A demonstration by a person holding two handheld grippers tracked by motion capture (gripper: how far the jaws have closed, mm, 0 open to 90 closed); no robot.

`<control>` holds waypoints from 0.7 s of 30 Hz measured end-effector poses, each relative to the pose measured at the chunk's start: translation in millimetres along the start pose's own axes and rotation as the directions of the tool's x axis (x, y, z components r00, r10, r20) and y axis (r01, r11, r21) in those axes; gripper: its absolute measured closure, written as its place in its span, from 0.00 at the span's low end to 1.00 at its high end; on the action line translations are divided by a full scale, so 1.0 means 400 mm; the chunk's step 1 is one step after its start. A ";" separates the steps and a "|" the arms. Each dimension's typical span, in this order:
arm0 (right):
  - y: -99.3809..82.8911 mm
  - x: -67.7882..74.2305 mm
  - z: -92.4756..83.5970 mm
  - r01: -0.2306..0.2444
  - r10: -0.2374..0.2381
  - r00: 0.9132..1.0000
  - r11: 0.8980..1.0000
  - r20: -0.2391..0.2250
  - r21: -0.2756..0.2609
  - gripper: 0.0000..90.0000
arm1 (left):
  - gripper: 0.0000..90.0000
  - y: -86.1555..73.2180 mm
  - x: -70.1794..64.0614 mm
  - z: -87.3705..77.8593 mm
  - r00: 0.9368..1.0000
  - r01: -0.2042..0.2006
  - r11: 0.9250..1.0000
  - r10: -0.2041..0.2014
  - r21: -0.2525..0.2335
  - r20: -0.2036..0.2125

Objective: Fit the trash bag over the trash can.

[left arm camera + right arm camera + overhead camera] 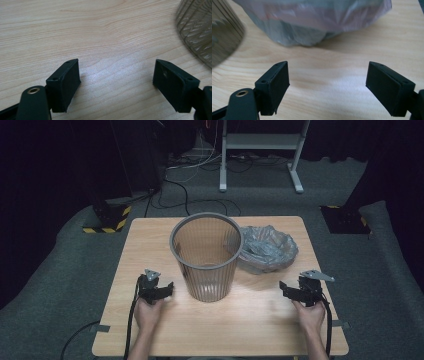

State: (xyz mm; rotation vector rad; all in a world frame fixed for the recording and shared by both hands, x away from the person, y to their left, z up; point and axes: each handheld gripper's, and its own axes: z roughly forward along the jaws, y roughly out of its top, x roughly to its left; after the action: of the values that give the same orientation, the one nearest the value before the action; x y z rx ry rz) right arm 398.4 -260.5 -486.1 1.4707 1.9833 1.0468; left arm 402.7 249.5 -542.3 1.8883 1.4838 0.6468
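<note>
Judging by the crumpled folds, the grey plastic bag (266, 249) is thin, soft film that weighs almost nothing; it should give under any touch, slide over itself and tear if snagged, so a pinch on a bunched fold of its near rim looks the safest hold, with a second pinch opposite to spread the mouth. Its surface is translucent grey with a faint pink tint in the right gripper view (317, 20), glossy in places, heaped into a loose open ring. That heap lies on the desk (150, 335) toward the far right corner, touching or just beside the right flank of the bin (206, 255). Stiff where the bag is limp, the bin is a ribbed, see-through grey basket with a thicker rolled rim, standing upright near the middle of the desk, a little toward the far edge; it seems light enough to tip if pushed high up, so the rim or a low push would suit it better

Both tongs stand with jaws wide apart and hold nothing. The left gripper (156, 287) rests near the left side of the bin's foot, its view (117, 80) showing bare wood and the ribbed wall at the right. The right gripper (300, 292) sits near the right edge, pointed at the bag with clear wood between
</note>
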 end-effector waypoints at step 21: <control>0.155 0.027 0.002 0.090 -0.091 0.996 0.995 -0.025 -0.039 0.19 | 0.25 0.000 0.000 0.000 1.000 0.001 1.000 -0.001 -0.001 -0.001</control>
State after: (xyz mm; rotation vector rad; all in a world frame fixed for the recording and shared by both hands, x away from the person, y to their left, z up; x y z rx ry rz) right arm 432.2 -241.3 -436.8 1.3408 2.0174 1.0649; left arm 402.8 249.7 -542.3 1.8865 1.4849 0.6478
